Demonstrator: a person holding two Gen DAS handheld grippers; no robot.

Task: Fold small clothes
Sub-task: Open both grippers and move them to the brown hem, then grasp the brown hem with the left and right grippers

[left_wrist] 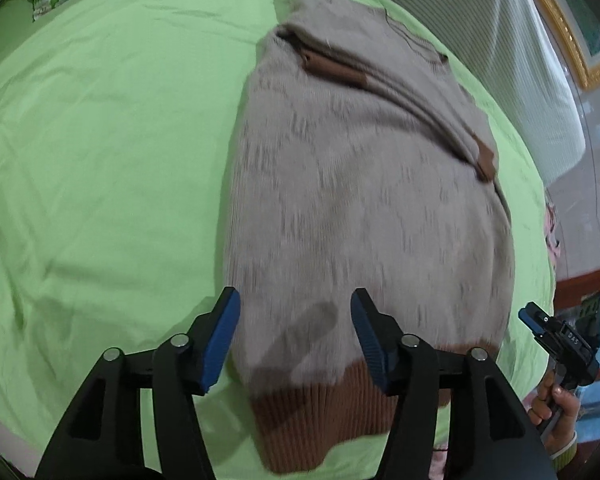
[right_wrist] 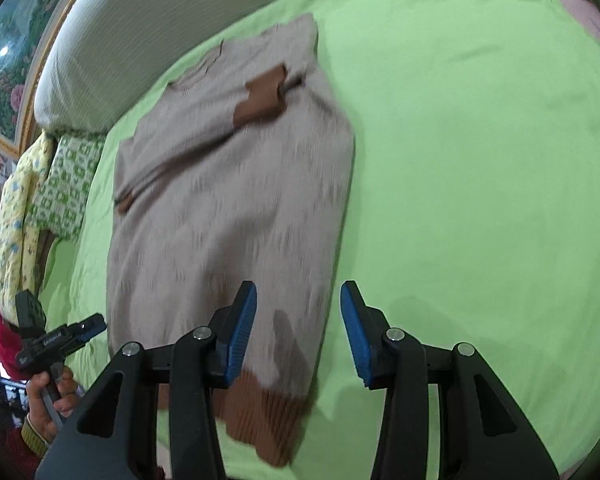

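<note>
A: Sweater [left_wrist: 360, 200] position: flat on the green bed sheet [left_wrist: 100, 160], sleeves folded across the chest, brown ribbed hem [left_wrist: 320, 412] nearest both cameras.

B: Left gripper [left_wrist: 296, 344] status?

A: Jaws spread, nothing between the blue pads; they hang above the hem end of the sweater, and whether they touch the knit cannot be told. No earlier picture is on hand.

B: Right gripper [right_wrist: 299, 332]?

A: Jaws parted, nothing clamped. Its own view places them over the sweater's right edge, one pad above the knit, the other above bare sheet.

B: What does each view add?

A: The left wrist view shows the right gripper [left_wrist: 540, 320] from outside, off the bed's edge, with the hand [left_wrist: 556, 404] on its handle and a gold picture frame [left_wrist: 560, 28] on the wall. The right wrist view shows the left gripper [right_wrist: 88, 328] and its hand [right_wrist: 48, 400], plus patterned pillows [right_wrist: 68, 184] beside the headboard [right_wrist: 140, 32], and a broad brown cuff [right_wrist: 264, 96] lying on the chest.
</note>
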